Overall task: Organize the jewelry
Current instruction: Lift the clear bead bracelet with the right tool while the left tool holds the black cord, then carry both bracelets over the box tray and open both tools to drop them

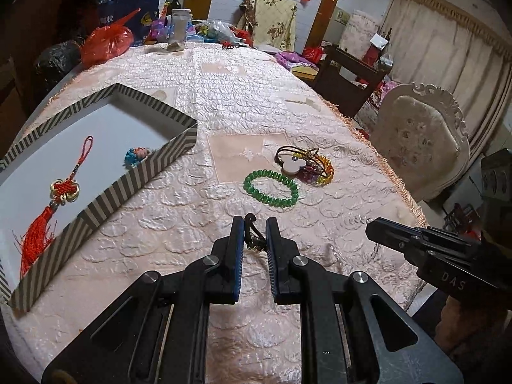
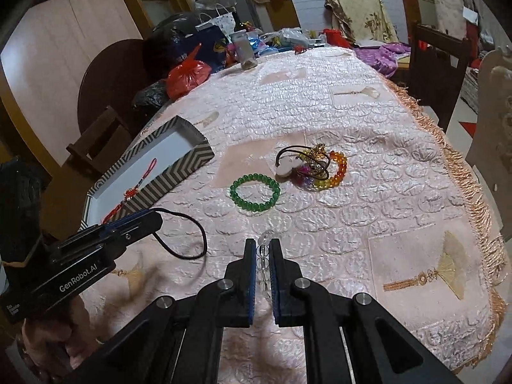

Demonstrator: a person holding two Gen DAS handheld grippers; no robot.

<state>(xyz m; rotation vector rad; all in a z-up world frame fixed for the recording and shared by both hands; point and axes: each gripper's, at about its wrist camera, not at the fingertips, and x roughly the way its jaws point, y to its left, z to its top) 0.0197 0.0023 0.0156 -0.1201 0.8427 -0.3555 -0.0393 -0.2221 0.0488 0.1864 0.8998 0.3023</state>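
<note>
My left gripper is shut on a black cord necklace with a small metal charm; in the right wrist view its cord hangs in a loop from the left gripper down to the cloth. Between the pads of my right gripper, which is shut, sits a clear bead bracelet. A green bead bracelet lies ahead on the table. Behind it is a tangle of a rainbow bead bracelet and a cord with a white pendant. The striped box at left holds a red knot tassel.
The pink quilted tablecloth has a fringed edge on the right. Bags, a jar and clutter crowd the far end. A white upholstered chair stands to the right. My right gripper hovers at the right of the left wrist view.
</note>
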